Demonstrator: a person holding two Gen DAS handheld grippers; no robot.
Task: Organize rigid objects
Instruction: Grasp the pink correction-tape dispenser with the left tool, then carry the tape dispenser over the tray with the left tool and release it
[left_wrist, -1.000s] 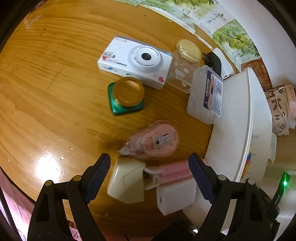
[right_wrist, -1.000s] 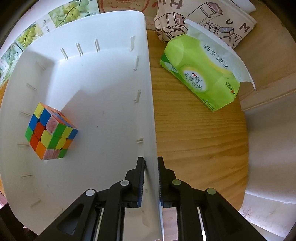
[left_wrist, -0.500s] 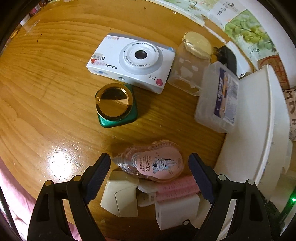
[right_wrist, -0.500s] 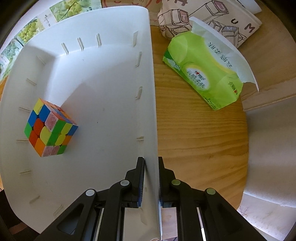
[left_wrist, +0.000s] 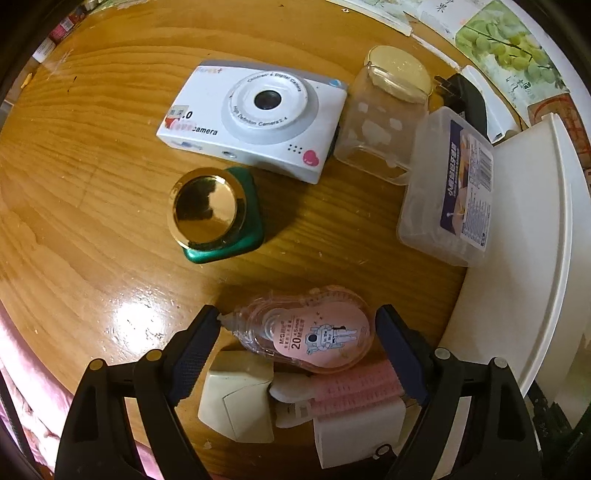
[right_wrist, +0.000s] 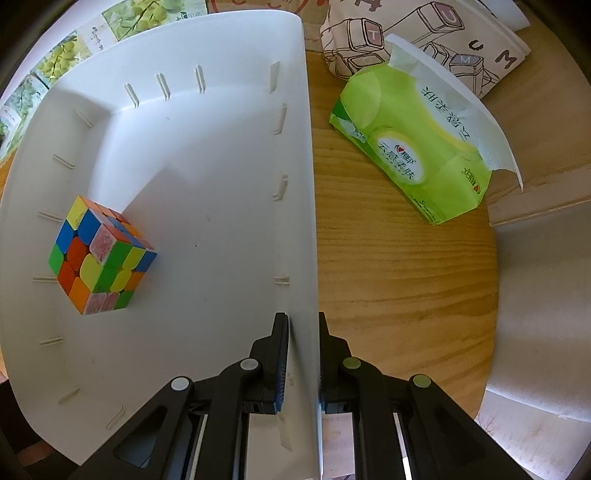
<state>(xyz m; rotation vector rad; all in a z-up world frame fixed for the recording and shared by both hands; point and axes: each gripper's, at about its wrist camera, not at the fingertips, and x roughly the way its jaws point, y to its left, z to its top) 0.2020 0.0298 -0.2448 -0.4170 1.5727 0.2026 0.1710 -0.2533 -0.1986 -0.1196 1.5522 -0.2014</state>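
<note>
On the wooden tabletop (left_wrist: 92, 192), the left gripper (left_wrist: 297, 352) hung with fingers apart around the correction tape (left_wrist: 314, 338), seemingly light, stiff, slippery; its flat sides suit gripping. The right gripper (right_wrist: 300, 354) clamped the bin (right_wrist: 306, 184) wall.

Both wrist cameras look steeply down at close range, sharing the wooden table (left_wrist: 92, 206) and white bin (right_wrist: 207, 177).

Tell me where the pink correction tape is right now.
In the left wrist view the pink correction tape lies on the wooden table, low in the frame between the open left claw's fingers, below the gold-lidded green jar.
</note>
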